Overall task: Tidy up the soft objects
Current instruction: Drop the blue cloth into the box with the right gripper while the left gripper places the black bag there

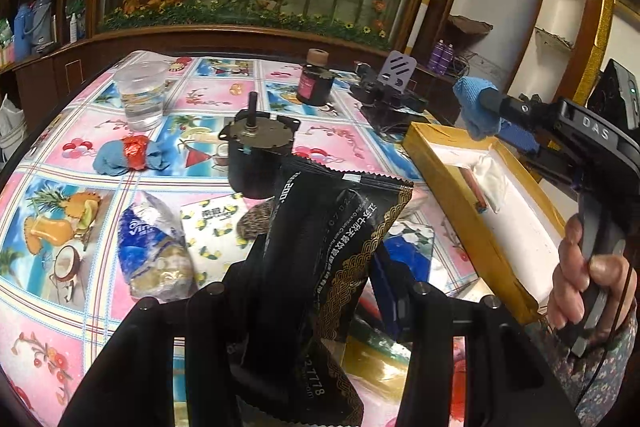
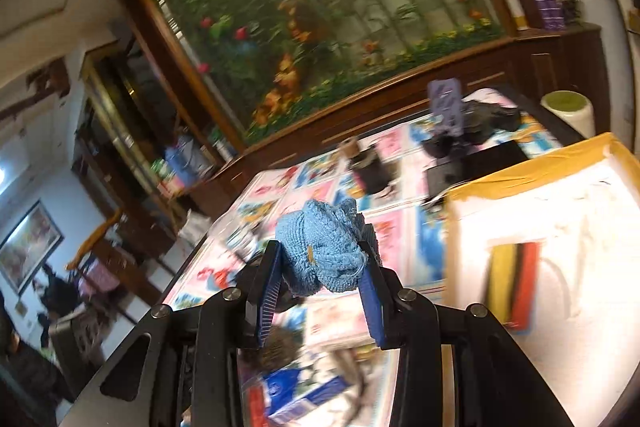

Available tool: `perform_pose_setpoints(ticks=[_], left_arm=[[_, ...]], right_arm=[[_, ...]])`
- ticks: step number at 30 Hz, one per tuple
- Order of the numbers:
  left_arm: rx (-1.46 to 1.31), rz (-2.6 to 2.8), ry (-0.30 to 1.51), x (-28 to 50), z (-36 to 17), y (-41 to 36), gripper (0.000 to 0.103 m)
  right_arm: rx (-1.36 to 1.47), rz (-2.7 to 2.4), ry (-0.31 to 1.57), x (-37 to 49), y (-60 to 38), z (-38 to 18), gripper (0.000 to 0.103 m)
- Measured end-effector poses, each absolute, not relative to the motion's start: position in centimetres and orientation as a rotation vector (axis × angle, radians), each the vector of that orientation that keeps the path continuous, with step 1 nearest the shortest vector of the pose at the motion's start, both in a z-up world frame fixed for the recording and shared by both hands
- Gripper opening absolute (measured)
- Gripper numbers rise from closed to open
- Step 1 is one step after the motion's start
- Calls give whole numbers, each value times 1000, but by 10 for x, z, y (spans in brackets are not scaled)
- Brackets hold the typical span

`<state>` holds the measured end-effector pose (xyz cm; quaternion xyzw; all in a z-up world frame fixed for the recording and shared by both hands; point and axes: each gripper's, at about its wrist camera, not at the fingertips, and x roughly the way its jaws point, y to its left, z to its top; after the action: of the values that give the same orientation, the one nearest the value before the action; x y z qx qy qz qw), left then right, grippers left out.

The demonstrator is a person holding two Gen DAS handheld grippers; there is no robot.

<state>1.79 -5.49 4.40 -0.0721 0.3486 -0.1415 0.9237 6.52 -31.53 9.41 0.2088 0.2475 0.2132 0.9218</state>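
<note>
Blue knit cloth (image 2: 324,251) clamped in right tool (image 2: 322,267), bunched into a ball, carried in air above tabletop (image 1: 52,327). In left-wrist view same cloth (image 1: 478,107) hangs at approx 2 o'clock, over far corner of the box (image 1: 448,195) w/ yellow rim & white lining.

Black foil pouch (image 1: 340,239) gripped in left tool (image 1: 312,307), low centre of left view, raised off tabletop, box edge at its 3 o'clock.

Step in hand, as I read it: drop cloth into box. To do well: bring right tool fully inside rim before letting go, lower close to lining so ball doesn't bounce or snag on rim. Box looks tilted, so aim for lower side. Keep left tool & pouch clear of box mouth till right is out.

Other soft bits waiting: second blue cloth w/ red wrap (image 1: 128,155) at 10 o'clock, tissue pack (image 1: 154,247) at 8. Hard items nearby: motor (image 1: 258,151), plastic cup (image 1: 142,95), dark jar (image 1: 316,79) — leave.
</note>
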Motion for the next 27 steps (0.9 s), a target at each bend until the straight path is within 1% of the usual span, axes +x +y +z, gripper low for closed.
perform_pose_setpoints(ticks=[9,17,21,27], left_arm=[[-137,-343,714,17,44,-78,47],[-147,-441,728,20,48,-117,47],[-167,-520,765,30,55,-151,47],[-130,-626,826,49,61,-222,47]], right_arm=[[530,269,471,62,-380,96,39],[585,124,479,59,-427,93,39],[621,48,495,58,-453,87,39],[705,-29,529,57,-485,75,39]])
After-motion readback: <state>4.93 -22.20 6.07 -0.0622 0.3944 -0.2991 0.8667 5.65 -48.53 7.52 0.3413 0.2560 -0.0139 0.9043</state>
